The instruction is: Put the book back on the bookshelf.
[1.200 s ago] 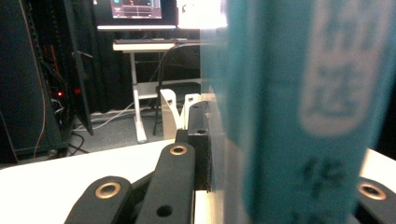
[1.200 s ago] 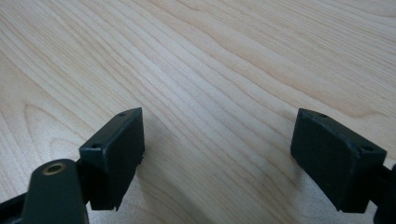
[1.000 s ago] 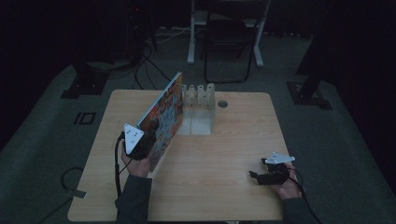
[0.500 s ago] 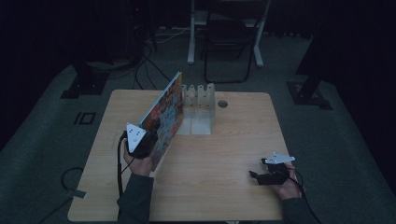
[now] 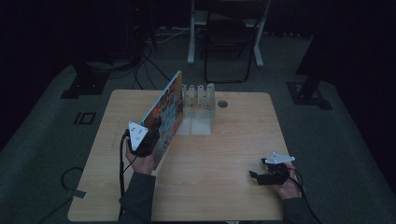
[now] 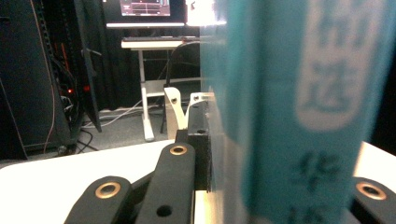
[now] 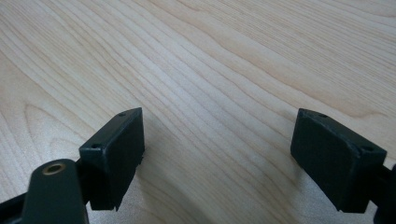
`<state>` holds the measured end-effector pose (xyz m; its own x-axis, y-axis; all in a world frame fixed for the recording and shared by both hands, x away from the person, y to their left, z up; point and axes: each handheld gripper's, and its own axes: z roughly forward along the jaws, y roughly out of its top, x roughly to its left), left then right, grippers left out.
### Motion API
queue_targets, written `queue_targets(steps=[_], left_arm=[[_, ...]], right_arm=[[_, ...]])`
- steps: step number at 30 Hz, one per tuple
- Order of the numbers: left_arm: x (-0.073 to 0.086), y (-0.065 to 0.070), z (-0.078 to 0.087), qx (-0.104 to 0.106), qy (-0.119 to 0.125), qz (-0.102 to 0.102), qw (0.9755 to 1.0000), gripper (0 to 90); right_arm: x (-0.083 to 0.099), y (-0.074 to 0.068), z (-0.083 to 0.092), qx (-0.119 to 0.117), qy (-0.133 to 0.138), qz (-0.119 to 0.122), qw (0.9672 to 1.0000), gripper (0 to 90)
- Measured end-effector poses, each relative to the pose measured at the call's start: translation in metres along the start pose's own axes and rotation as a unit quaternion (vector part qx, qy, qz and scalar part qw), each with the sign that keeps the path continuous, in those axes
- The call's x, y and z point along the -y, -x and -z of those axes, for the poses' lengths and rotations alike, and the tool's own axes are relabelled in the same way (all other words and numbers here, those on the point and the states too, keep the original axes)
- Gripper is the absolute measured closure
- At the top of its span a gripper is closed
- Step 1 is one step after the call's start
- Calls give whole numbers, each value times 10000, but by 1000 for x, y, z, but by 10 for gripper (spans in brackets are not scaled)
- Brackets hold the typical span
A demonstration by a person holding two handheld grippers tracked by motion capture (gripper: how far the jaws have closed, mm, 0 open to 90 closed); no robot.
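— Wooden table (image 5: 210,154), and on it I hold the big colourful picture book (image 5: 164,112) up on its edge with my left tongs (image 5: 148,138). What changed?

— Almost nothing. The book has stayed tilted beside the white slotted rack (image 5: 199,95) for a second, so I think I am just steadying it there.

— What does the close view add?

— My left gripper view shows the teal spine (image 6: 299,112) pinched tight between the jaws. From above I can't see that.

— And the other side?

— My right tongs (image 5: 271,173) rest near the table's right edge, wide apart with nothing in them (image 7: 217,154).
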<state>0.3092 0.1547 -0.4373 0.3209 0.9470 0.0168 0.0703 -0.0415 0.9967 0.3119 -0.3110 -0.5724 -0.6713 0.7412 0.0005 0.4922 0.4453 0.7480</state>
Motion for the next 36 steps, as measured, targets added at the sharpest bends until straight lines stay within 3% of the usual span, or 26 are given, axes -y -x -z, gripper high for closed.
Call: queue_targets(steps=[20, 36], left_arm=[[1, 2, -13, -181, -51, -73, 9998, 808], [3, 0, -22, -293, -38, 58, 9995, 808]], right_arm=[[0, 0, 0, -8, 0, -13, 10000, 171], [0, 0, 0, -19, 0, -21, 10000, 169]])
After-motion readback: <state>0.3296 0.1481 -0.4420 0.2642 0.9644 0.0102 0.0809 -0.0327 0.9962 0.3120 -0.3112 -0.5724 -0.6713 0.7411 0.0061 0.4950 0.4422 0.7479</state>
